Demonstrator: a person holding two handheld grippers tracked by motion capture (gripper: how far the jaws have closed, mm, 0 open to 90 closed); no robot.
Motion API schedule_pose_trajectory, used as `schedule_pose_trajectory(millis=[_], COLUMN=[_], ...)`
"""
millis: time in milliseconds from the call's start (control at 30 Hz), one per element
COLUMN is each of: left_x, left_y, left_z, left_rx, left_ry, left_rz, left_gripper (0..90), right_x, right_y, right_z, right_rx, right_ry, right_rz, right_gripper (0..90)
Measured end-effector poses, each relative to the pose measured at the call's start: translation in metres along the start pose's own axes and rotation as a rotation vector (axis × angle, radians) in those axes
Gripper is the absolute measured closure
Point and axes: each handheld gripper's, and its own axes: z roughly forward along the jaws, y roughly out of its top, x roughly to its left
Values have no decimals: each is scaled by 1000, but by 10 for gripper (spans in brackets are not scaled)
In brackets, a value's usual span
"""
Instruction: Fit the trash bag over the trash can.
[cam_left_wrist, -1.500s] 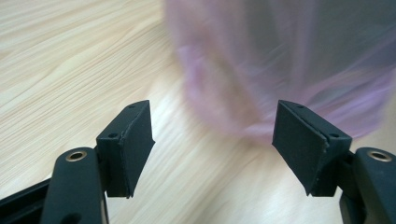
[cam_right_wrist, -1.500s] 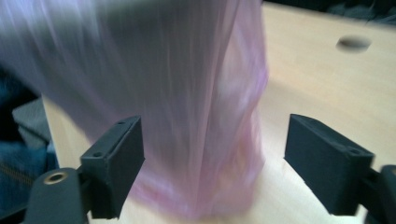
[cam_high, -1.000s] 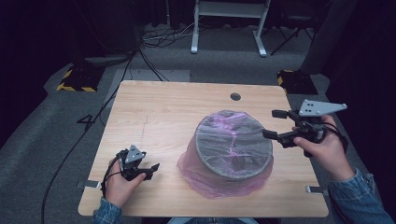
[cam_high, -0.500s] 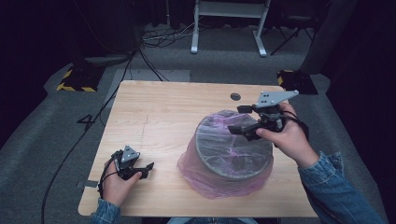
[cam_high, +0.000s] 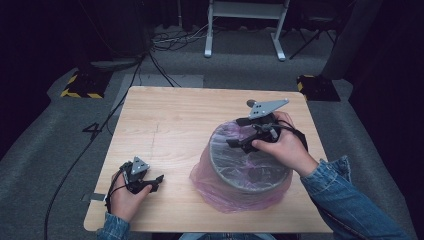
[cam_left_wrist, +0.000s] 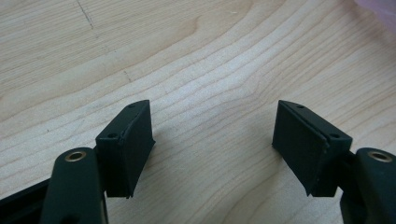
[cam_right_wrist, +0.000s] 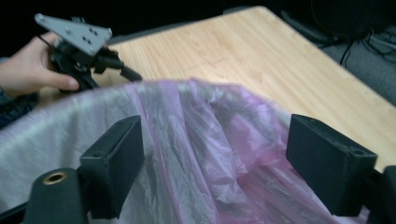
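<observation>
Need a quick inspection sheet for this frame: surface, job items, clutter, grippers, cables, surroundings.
Surface: light wooden table, bare wood under the left gripper.
Job's things: grey round bin lined with a pink plastic bag that drapes over its rim and bunches on the table.
Clutter: nothing seen.
Grippers: left gripper low at the table's near left, jaws open, nothing between them; right gripper over the bin's far rim, jaws open, bag film in front of them.
Cables: black cable trails off the table's left edge onto the floor.
Surroundings: grey carpet, white stand, yellow-black striped blocks.
</observation>
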Motion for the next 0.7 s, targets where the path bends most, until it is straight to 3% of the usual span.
schedule_pose_trajectory(millis=[433, 700], left_x=[0, 0], left_y=[0, 0], left_z=[0, 0], left_rx=[2, 2], left_ry=[0, -1], left_rz=[-1, -2], left_gripper=[281, 278], right_x=[3, 2], right_y=[-17, -24], right_z=[27, 40], right_rx=[163, 283], right_ry=[1, 31], right_rz=[-17, -16], right_gripper=[156, 152])
